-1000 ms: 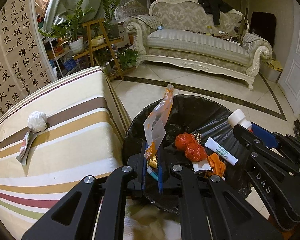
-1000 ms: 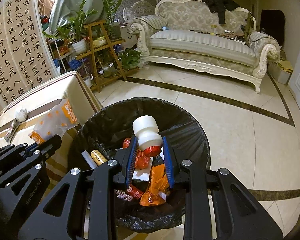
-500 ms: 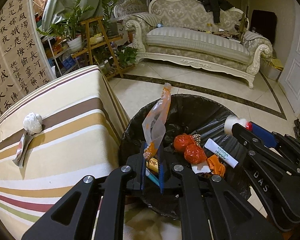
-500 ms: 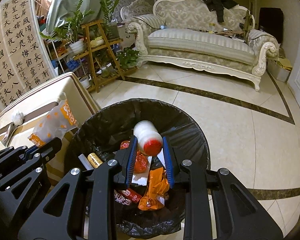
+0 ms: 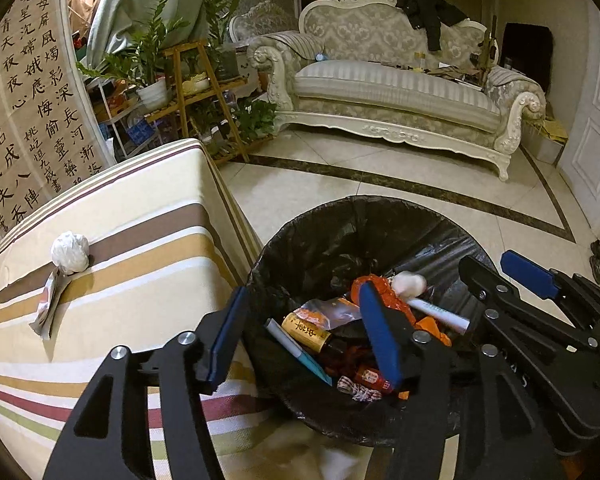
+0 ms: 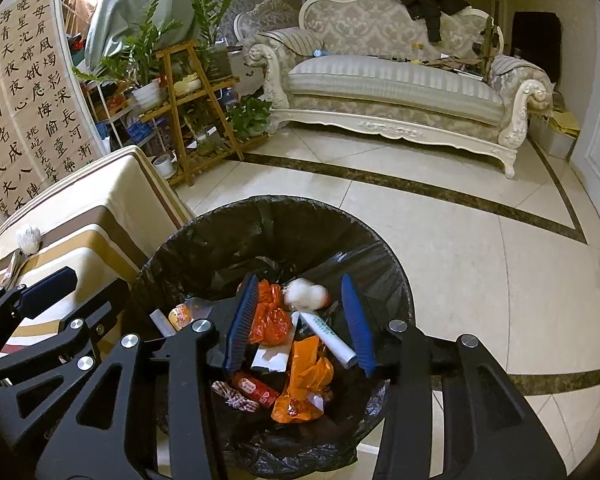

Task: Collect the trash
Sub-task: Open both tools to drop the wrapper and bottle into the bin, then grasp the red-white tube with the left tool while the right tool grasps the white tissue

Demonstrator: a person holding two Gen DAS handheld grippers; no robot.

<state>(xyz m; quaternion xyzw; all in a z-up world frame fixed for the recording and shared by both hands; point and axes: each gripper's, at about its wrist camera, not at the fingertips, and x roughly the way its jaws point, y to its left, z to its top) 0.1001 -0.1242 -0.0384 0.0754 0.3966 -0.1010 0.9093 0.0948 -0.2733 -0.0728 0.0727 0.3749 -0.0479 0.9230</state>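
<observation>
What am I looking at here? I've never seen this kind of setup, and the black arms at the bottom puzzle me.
There is no robot: a person holds a two-finger tool in each hand, and a fisheye camera on each looks along its fingers. One picture comes from the left hand-held gripper, the other from the right hand-held gripper. Both hang over a bin lined with a black bag that holds wrappers and a white bottle. Both sets of jaws are opening, and neither holds anything. On the striped tablecloth beside the bin lie a crumpled white paper ball and a flat wrapper, not yet collected.
</observation>
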